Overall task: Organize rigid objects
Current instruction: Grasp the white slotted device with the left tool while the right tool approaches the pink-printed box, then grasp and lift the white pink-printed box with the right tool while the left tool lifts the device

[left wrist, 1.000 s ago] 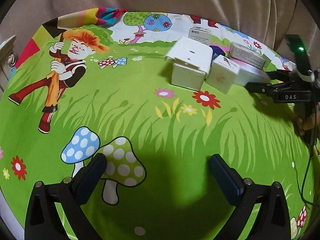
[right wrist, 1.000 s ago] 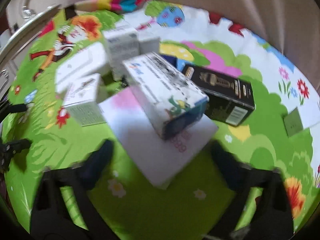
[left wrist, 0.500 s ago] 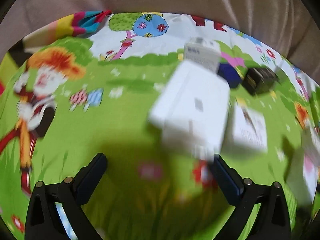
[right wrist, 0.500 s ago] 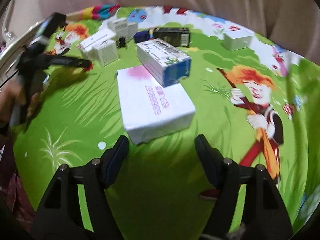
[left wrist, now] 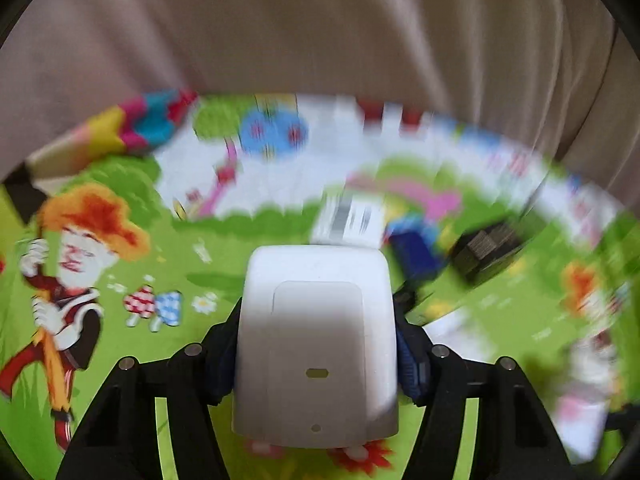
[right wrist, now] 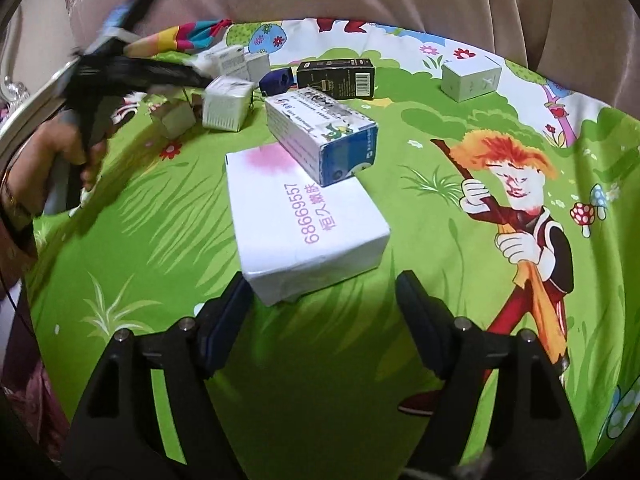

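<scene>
Between the two fingers of the left hand-held gripper (left wrist: 316,354), at the near edge of its view, sits a white box (left wrist: 316,340); both blue pads (left wrist: 408,360) press against its sides, so this hand-held gripper is clamped on it. The box's top face shows a raised panel and a small slot. Beneath it lies the cartoon-printed cloth (left wrist: 120,360) that covers the tabletop, green with a red flower under the box's near end. Just beyond the box, much blurred, stand a white carton with dark print (left wrist: 348,220), a dark blue item (left wrist: 412,248) and a black box (left wrist: 488,248). A tan curtain (left wrist: 320,28) hangs behind the far edge.

On the right side, the right hand-held gripper (right wrist: 324,300) hangs with its fingers spread apart and nothing between them. Just ahead of its fingertips, apart from them, lies a large white box with pink print (right wrist: 304,224), flat on the cloth. A blue-and-white carton (right wrist: 320,136) rests on that box's far end, tilted across it. Farther back stand a small white cube (right wrist: 226,106), the black box (right wrist: 336,79) and, toward the far right corner, a pale square box (right wrist: 472,76) well apart from the others. At the left edge the other hand-held gripper appears blurred, gripped by the person's hand (right wrist: 68,152).
</scene>
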